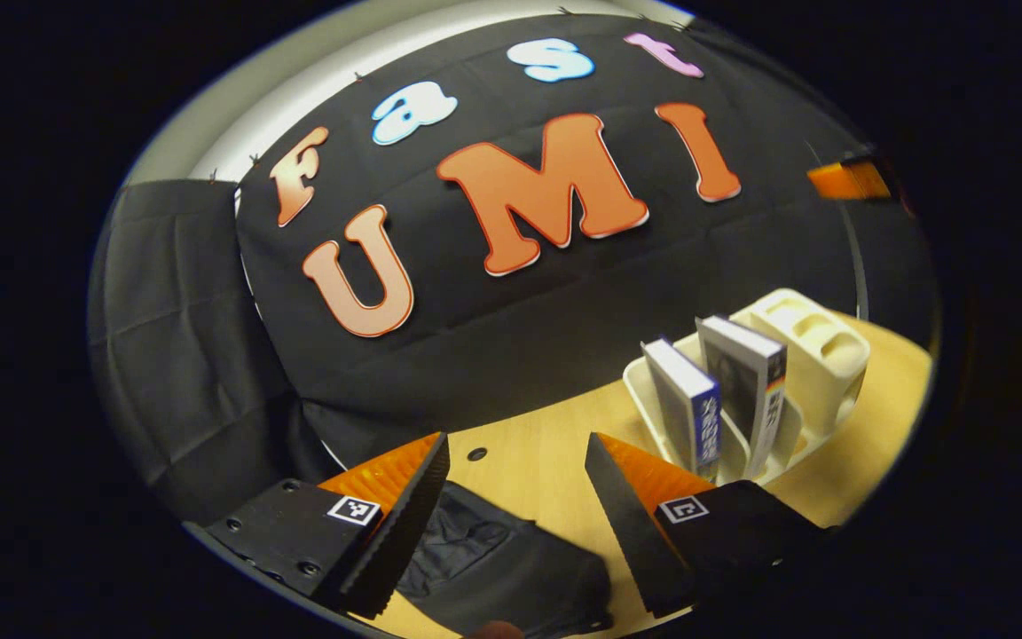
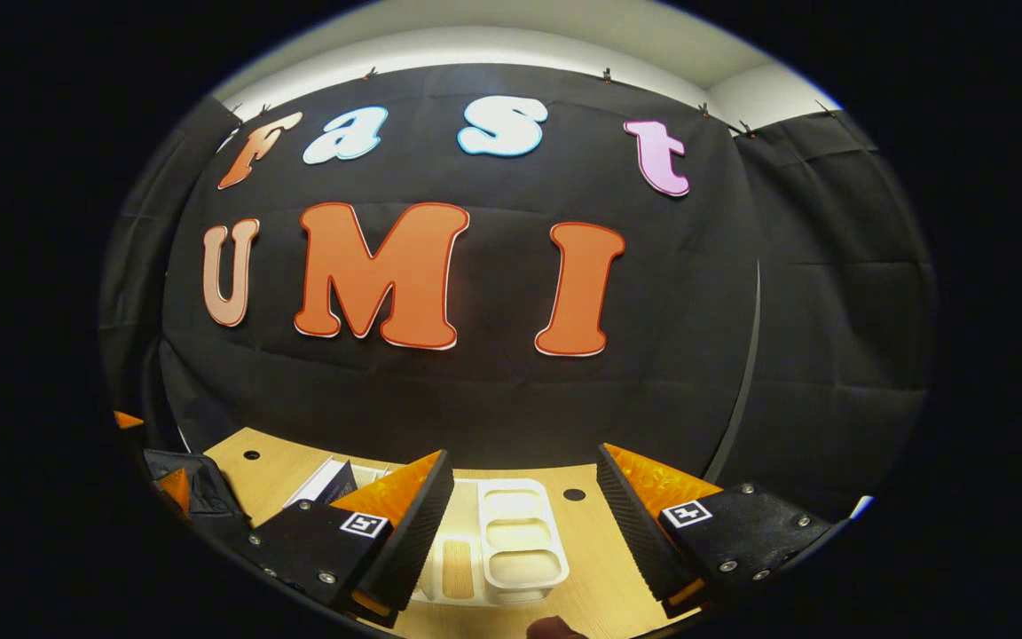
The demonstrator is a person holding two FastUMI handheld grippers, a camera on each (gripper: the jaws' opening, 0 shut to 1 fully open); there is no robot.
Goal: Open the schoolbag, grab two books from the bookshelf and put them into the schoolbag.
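Note:
In the left gripper view, my left gripper (image 1: 515, 444) is open above the wooden table (image 1: 546, 426), nothing between its fingers. The black schoolbag (image 1: 493, 568) lies on the table just below and between them. To the right stands a cream bookshelf (image 1: 817, 351) holding two upright books: a blue-spined book (image 1: 693, 408) and a dark-covered book (image 1: 746, 382). In the right gripper view, my right gripper (image 2: 524, 454) is open and empty above the cream bookshelf (image 2: 515, 541). One book (image 2: 329, 484) peeks out beside its left finger.
The black cloth wall rises close behind the table in both views. The table (image 2: 604, 568) has small round holes (image 2: 574, 493). An orange and black object (image 2: 178, 484) sits at the far left of the right gripper view; an orange object (image 1: 848, 180) hangs at the upper right of the left gripper view.

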